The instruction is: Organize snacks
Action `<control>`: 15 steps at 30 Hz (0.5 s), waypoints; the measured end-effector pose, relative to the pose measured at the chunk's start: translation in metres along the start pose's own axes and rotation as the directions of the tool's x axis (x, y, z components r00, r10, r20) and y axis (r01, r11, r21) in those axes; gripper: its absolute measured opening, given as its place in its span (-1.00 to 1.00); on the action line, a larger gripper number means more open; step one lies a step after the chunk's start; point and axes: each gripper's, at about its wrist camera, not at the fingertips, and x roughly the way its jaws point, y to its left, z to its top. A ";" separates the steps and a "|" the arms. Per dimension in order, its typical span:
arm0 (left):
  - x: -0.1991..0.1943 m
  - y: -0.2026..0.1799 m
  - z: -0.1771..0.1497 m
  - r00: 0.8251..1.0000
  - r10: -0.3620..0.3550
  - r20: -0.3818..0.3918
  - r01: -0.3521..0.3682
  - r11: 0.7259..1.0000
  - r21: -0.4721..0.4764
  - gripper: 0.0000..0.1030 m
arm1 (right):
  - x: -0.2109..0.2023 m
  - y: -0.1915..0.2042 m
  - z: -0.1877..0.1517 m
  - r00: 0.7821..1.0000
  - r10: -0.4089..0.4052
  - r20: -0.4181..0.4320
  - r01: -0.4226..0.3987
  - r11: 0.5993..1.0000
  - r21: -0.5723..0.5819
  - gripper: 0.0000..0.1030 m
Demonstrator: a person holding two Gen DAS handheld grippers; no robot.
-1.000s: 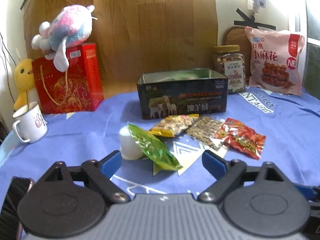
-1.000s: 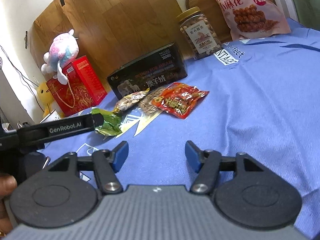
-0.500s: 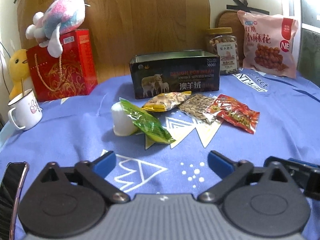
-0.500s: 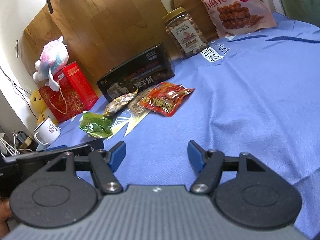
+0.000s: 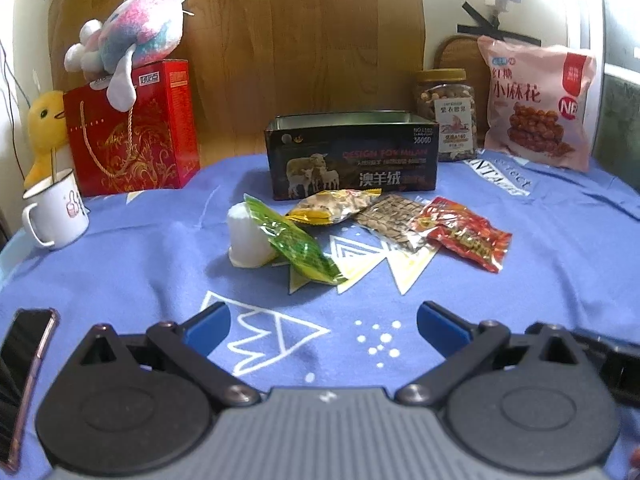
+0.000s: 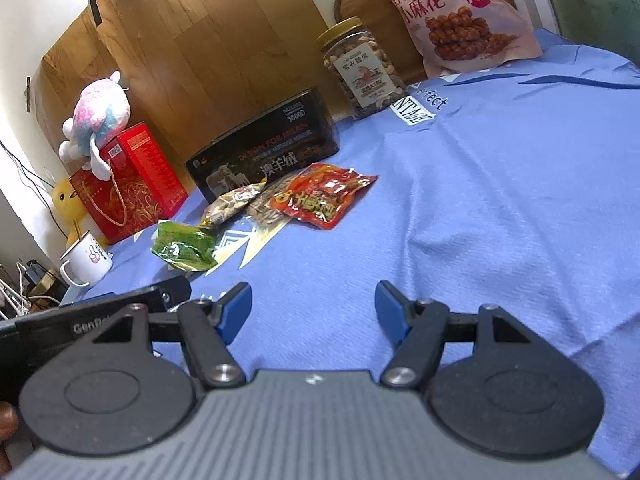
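Observation:
Several small snack packets lie on the blue cloth in front of an open dark tin [image 5: 352, 158] [image 6: 264, 156]: a green packet [image 5: 300, 246] [image 6: 182, 246] leaning on a white cup-shaped snack [image 5: 246, 238], a yellow packet [image 5: 334, 208] [image 6: 230, 206], a clear packet of seeds [image 5: 396, 222] and a red packet [image 5: 466, 232] [image 6: 322, 196]. My left gripper [image 5: 322, 324] is open and empty, well short of the green packet. My right gripper [image 6: 314, 310] is open and empty over bare cloth, to the right of the packets.
A nut jar [image 5: 446, 114] [image 6: 358, 70] and a large pink snack bag [image 5: 536, 104] [image 6: 452, 8] stand at the back right. A red gift bag [image 5: 132, 132] with a plush toy [image 5: 128, 40], a white mug [image 5: 56, 210] and a phone [image 5: 24, 360] are on the left.
Both grippers have pulled back from the packets, which now look farther off. The left jaws have opened wider. The left gripper's body now sits lower in the right wrist view.

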 end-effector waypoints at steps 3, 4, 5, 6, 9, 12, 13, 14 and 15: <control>0.001 -0.008 -0.002 1.000 0.009 0.004 -0.009 1.000 0.016 1.00 | -0.004 -0.001 -0.004 1.000 0.001 0.005 -0.001 1.000 -0.009 0.36; 0.002 -0.010 -0.003 1.000 0.010 0.001 -0.010 1.000 0.023 1.00 | -0.007 -0.001 -0.005 1.000 0.001 0.007 -0.001 1.000 -0.008 0.36; 0.003 -0.012 -0.003 1.000 0.007 -0.003 -0.007 1.000 0.025 1.00 | -0.008 -0.002 -0.006 1.000 0.003 0.008 -0.003 1.000 -0.011 0.36; 0.004 -0.014 -0.002 1.000 0.000 -0.007 0.000 1.000 0.023 1.00 | -0.010 -0.002 -0.007 1.000 0.002 0.011 -0.002 1.000 -0.013 0.36; 0.004 -0.016 0.000 1.000 -0.010 -0.011 0.010 1.000 0.003 1.00 | -0.014 -0.003 -0.008 1.000 -0.001 0.019 0.001 1.000 -0.015 0.36; 0.002 -0.013 0.001 1.000 -0.017 -0.007 0.017 1.000 -0.019 1.00 | -0.016 -0.003 -0.007 1.000 -0.003 0.026 0.003 1.000 -0.016 0.36; 0.001 -0.012 0.001 1.000 -0.015 -0.005 0.015 1.000 -0.022 1.00 | -0.015 -0.004 -0.007 1.000 -0.002 0.026 0.002 1.000 -0.017 0.36; 0.002 -0.011 0.002 1.000 -0.014 -0.005 0.014 1.000 -0.023 1.00 | -0.015 -0.003 -0.007 1.000 0.000 0.026 0.001 1.000 -0.019 0.36; 0.002 -0.010 0.002 1.000 -0.012 -0.008 0.011 1.000 -0.024 1.00 | -0.015 -0.003 -0.007 1.000 0.002 0.025 -0.002 1.000 -0.020 0.36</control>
